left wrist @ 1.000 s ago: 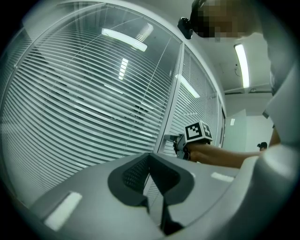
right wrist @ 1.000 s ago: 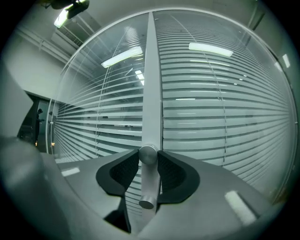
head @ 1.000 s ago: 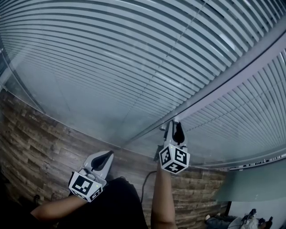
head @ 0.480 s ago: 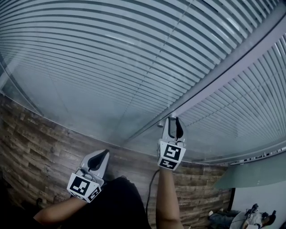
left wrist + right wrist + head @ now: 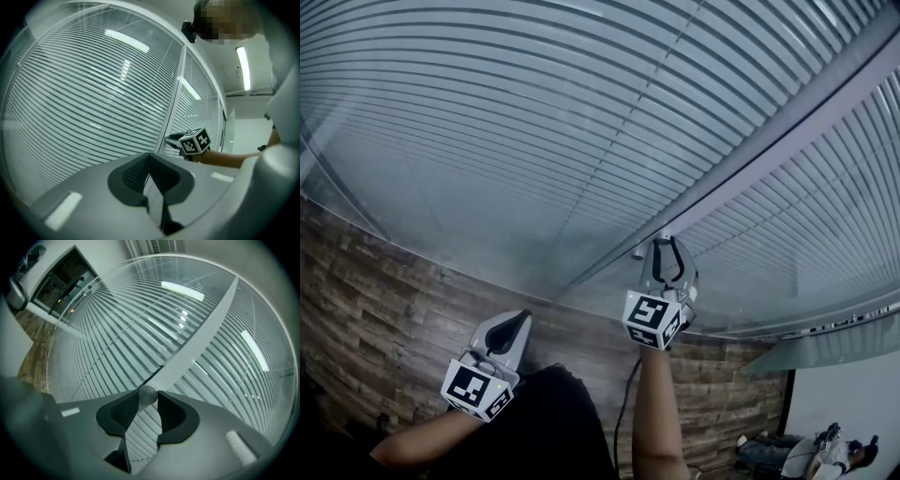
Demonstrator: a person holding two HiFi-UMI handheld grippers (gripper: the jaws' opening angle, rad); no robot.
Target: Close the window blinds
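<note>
Horizontal slat blinds [image 5: 534,141] sit behind glass, split by a pale upright frame bar [image 5: 769,141]. In the right gripper view a small round metal knob [image 5: 148,394] on that bar lies between the jaw tips of my right gripper [image 5: 148,398]. Both pads press on the knob. In the head view my right gripper [image 5: 668,246] reaches up to the bar, and its marker cube [image 5: 652,320] is turned at an angle. My left gripper [image 5: 517,322] hangs lower left, away from the glass, shut on nothing. The left gripper view shows its jaws [image 5: 150,157] meeting and the right gripper's cube [image 5: 194,140] by the bar.
A wood-plank floor [image 5: 384,300] runs along the foot of the glass. A dark cable [image 5: 628,384] hangs near the right forearm [image 5: 656,422]. A pale wall panel [image 5: 844,394] and some small items on the floor [image 5: 834,450] are at the lower right.
The right gripper has twisted on the knob: its marker cube has rotated and shifted slightly left and up. The left gripper has stayed put.
</note>
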